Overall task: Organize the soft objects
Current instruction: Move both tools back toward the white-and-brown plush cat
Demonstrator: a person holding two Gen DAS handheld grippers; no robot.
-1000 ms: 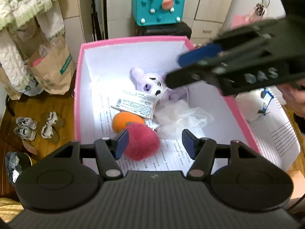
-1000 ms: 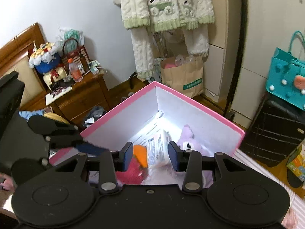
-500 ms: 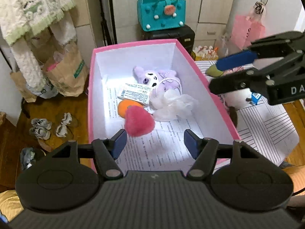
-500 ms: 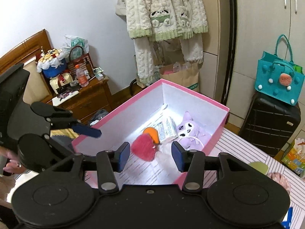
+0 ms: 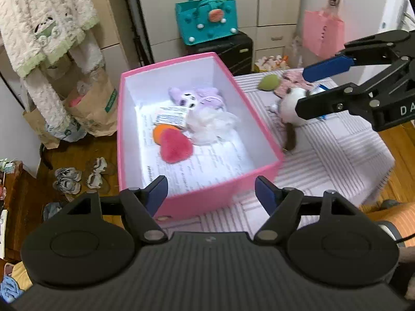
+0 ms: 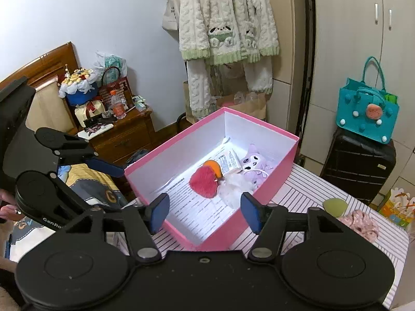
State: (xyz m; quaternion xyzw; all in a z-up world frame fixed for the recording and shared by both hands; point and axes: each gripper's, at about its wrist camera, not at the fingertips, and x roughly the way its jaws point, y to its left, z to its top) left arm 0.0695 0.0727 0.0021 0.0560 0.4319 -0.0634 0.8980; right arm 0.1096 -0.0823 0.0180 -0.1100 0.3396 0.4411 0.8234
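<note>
Teal tote bag [image 6: 368,108] atop black suitcase [image 6: 359,164]. Cream fleece robes [image 6: 228,26] hanging on wall, brown paper bag [image 5: 89,106] below. Sneakers [image 5: 66,180] on wood floor. Wooden nightstand [image 6: 122,137], cluttered.

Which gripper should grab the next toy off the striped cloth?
Probably the right. In the left wrist view the right gripper, open and empty, hangs over the white plush and green toy. The left gripper, also open, hangs at the pink box.

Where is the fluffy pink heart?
The pink heart lies inside the pink box, mid-frame in both wrist views, overlapping the orange toy, with the white fluff just beside it.
</note>
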